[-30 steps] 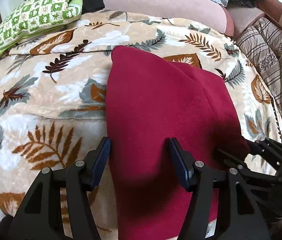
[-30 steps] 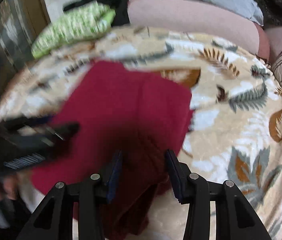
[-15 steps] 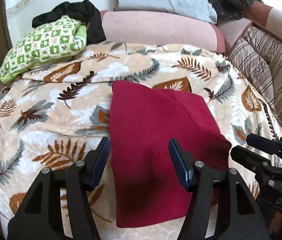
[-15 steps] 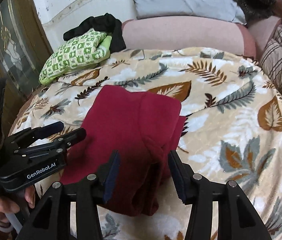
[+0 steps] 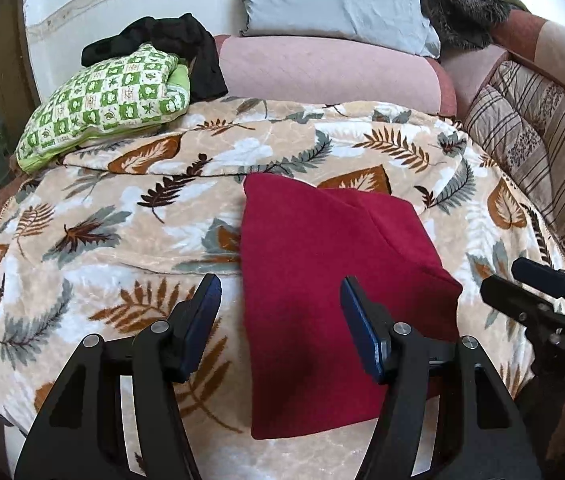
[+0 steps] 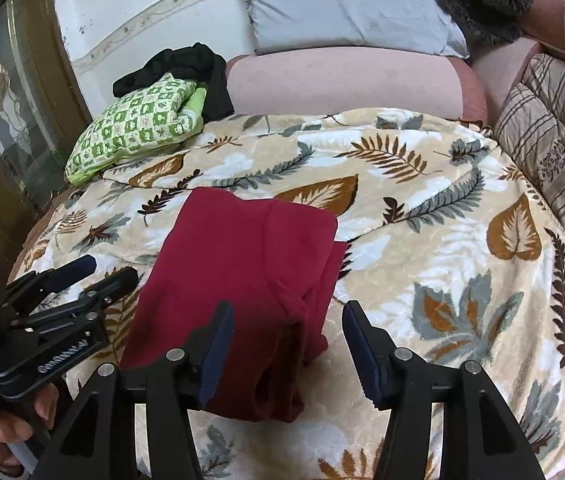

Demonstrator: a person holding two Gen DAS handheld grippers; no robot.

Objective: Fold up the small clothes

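Indoors, leaf-print blanket (image 5: 130, 216) on sofa, folded red garment (image 5: 322, 264), both tools released, right just widening

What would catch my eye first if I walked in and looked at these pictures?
Most likely the dark red garment, folded and lying in the middle of a leaf-patterned blanket. Next, the two black grippers in the foreground: the left gripper and the right gripper both hang open above the garment's near edge, holding nothing. Behind sits a green checked cushion.
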